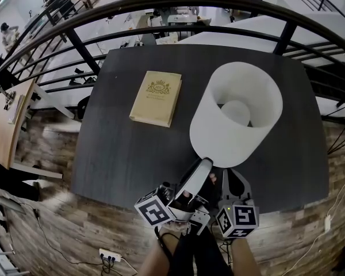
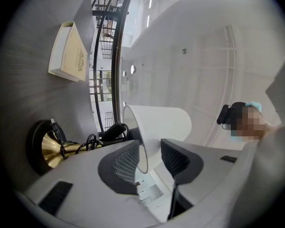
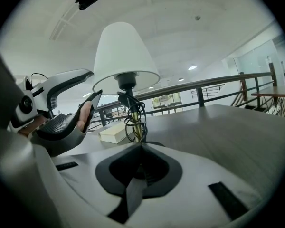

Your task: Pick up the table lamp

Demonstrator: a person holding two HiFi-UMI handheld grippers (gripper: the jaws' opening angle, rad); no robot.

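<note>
Lampshade [image 2: 164, 120] rim inside spread left hand-held gripper [image 2: 149, 150]

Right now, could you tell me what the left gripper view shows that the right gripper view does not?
Only the left gripper view: the left tongs open, astride the lower rim of the white fabric lampshade, and the lamp's flared brass foot.
Only the right gripper view: the right tongs shut and empty, the black socket under the shade, and the left tongs seen from outside.
Both: the shade, the coiled black cord, the cream hardcover book and the dark grey table.
</note>
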